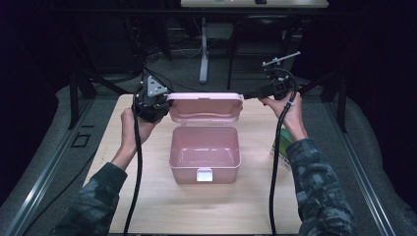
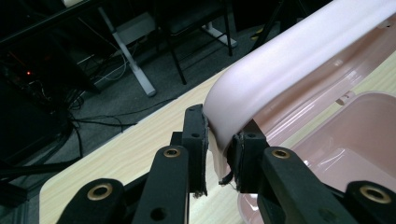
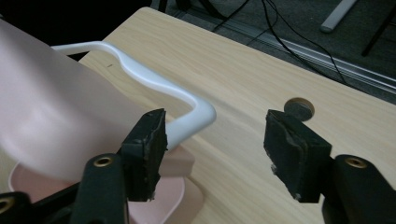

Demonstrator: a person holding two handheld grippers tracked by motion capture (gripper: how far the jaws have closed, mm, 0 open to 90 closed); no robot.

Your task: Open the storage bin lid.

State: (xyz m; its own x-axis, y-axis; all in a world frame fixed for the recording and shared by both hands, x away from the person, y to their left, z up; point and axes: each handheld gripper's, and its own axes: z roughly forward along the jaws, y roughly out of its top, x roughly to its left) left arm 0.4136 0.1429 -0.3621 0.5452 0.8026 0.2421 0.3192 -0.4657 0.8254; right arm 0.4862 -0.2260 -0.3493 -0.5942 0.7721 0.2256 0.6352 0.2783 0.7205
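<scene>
Though blurred rightward, pink box [image 1: 205,156] long axis crosswise, lid [image 1: 205,107] upright

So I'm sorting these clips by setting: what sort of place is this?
Probably a lab or workshop set up for recording. A light wooden table stands among dark surroundings, loose cables trail over the grey floor, and a desk on a metal leg stands behind.

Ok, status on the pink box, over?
Left gripper clamped on lid edge. Right gripper open, nothing between pads. Box open, inside clear.
</scene>
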